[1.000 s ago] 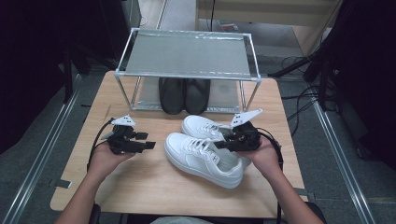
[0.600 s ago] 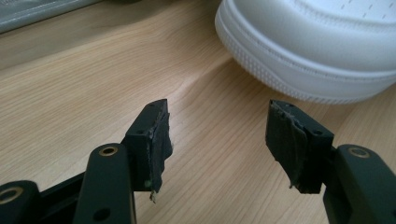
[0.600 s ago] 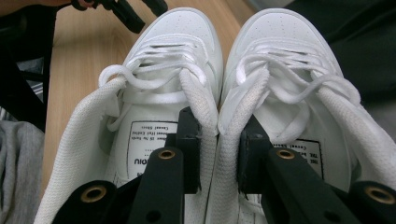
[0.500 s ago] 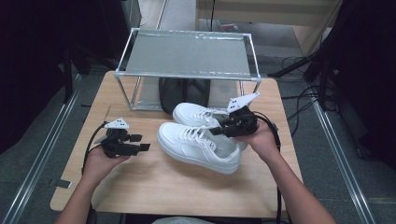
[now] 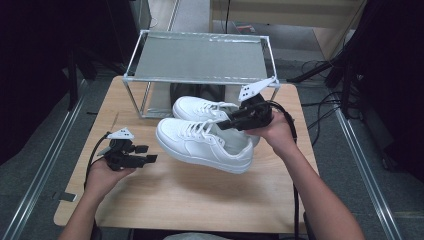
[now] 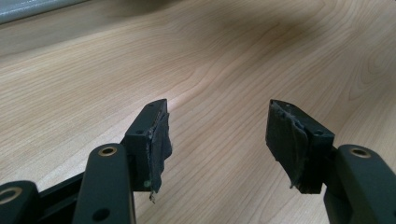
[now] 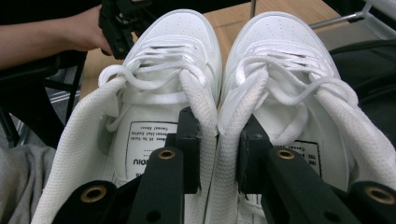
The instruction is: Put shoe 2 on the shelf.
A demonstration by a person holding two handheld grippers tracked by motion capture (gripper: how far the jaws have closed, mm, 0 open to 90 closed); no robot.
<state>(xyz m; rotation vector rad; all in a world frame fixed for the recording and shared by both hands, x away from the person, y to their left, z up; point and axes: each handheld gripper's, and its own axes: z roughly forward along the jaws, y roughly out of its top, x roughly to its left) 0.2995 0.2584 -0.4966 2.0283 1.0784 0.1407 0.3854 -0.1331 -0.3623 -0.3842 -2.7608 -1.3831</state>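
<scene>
White sneakers point(image 5: 205, 142) hang pinched together by their inner collars in our right gripper point(image 5: 235, 121), so both travel toward the far rack point(image 5: 200, 57); left gripper point(image 5: 142, 160) fingers stand wide, holding nothing.

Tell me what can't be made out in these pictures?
- Black shoes, high view: tucked under the metal rack, its shelf hides most of them.
- White sneakers, right gripper view: heels cut off by the bottom edge; the right gripper's jaws cover the pinched collars.
- Insole label, right gripper view: print too small to read.
- Left gripper, left gripper view: body cut off below.
</scene>
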